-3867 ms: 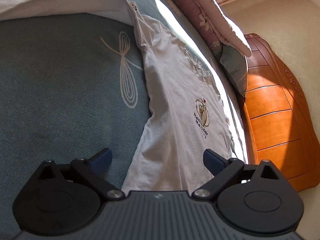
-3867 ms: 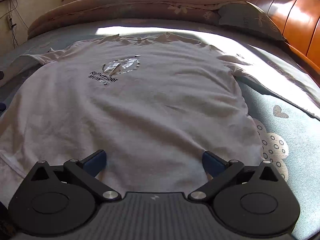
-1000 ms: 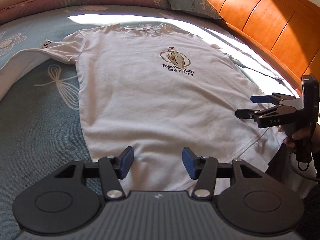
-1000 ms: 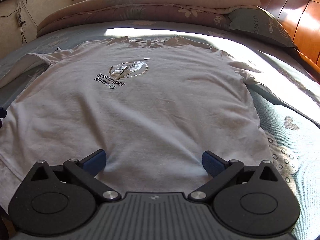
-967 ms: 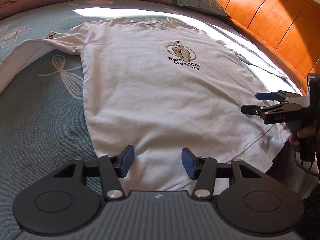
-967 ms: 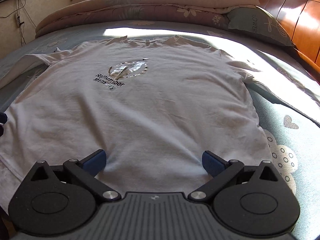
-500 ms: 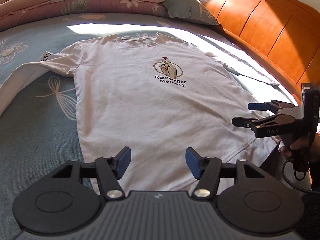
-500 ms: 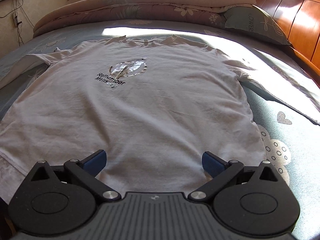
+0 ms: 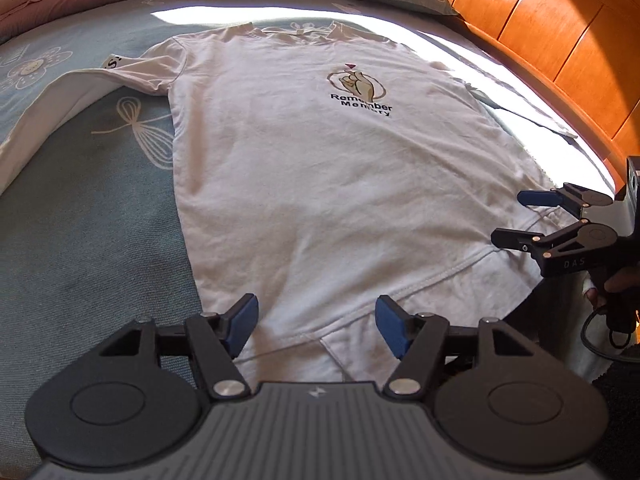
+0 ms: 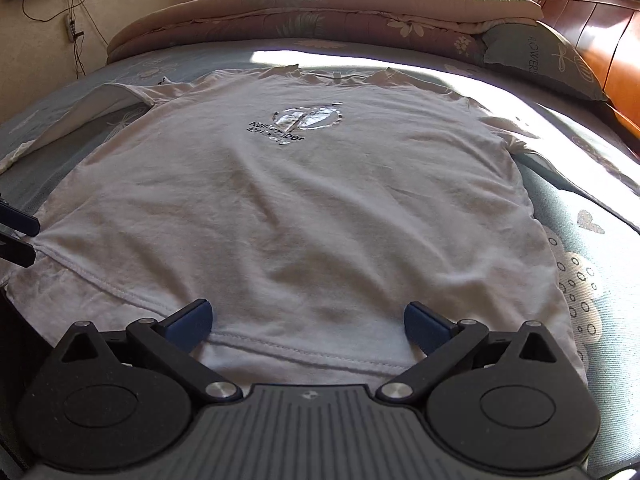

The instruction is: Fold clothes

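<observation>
A white T-shirt (image 9: 320, 184) with a "Remember Memory" chest print lies flat, front up, on the blue bedspread (image 9: 80, 240); its hem is nearest me. My left gripper (image 9: 316, 322) hovers over the hem's left part, its jaws opening, with nothing pinched between the blue pads. In the right wrist view the same T-shirt (image 10: 304, 208) fills the bed, and my right gripper (image 10: 308, 322) stands wide open just above the hem. The right gripper (image 9: 516, 216) also shows in the left wrist view at the shirt's lower right corner, held by a hand.
A wooden headboard (image 9: 560, 40) runs along the right side. A folded quilt (image 10: 320, 16) and a pillow (image 10: 540, 60) lie at the far end of the bed. A white strip of cloth (image 9: 48, 120) lies left of the shirt's sleeve.
The left gripper's jaws have spread wider. The right gripper has shifted a little along the hem. The shirt lies as before.
</observation>
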Motion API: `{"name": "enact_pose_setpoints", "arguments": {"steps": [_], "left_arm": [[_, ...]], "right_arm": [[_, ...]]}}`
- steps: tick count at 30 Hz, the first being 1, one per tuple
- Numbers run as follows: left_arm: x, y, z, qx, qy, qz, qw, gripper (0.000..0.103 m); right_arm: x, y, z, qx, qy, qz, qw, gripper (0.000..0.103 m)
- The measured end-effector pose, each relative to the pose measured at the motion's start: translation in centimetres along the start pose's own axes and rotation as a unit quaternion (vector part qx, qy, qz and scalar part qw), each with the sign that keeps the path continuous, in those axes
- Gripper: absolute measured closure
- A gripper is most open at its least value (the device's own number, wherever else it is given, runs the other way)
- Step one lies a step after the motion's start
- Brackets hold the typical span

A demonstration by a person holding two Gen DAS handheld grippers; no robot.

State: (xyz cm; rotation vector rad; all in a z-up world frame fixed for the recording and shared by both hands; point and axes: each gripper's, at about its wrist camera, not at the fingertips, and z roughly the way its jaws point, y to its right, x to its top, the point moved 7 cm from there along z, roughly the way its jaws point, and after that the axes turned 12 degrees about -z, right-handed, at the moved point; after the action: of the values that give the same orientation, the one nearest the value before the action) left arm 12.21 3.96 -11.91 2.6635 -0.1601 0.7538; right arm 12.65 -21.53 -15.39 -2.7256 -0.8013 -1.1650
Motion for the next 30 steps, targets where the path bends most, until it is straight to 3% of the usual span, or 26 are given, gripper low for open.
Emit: {"name": "enact_pose_setpoints", "arguments": {"steps": [6,10,19,23,25,30], "left_arm": [[7.2,1.9,2.8,-0.038,0.044,0.017,0.9982,0.032],[11.6,2.6,6.8,-0.035,0.061,0.017,0.9974,0.032],[21.8,-2.5,13.2,-0.022,0.078,-0.073,0.9941,0.029],[25.3,-6.6,16.3,0.021,0.072,-0.132,0.9884,0.031],[26.9,-8.1,16.8,0.021,0.089,-0.146,0.9851,0.029],[30.9,-9.9,18.7,0.06,0.104,-0.171,0.978,0.029]], "right_arm": [[1.7,0.9,-0.3,0.006,-0.001,0.003,1.0,0.0],[5.6,3.4,0.7,-0.018,0.025,-0.006,1.0,0.0],[15.2,10.0,8.5,-0.035,0.062,0.016,0.997,0.0],[16.0,10.9,13.3,0.005,0.042,0.017,0.999,0.0],[15.2,10.8,15.1,0.021,0.018,0.022,0.999,0.0],[13.5,10.0,15.3,0.018,0.041,-0.006,0.999,0.0]]}}
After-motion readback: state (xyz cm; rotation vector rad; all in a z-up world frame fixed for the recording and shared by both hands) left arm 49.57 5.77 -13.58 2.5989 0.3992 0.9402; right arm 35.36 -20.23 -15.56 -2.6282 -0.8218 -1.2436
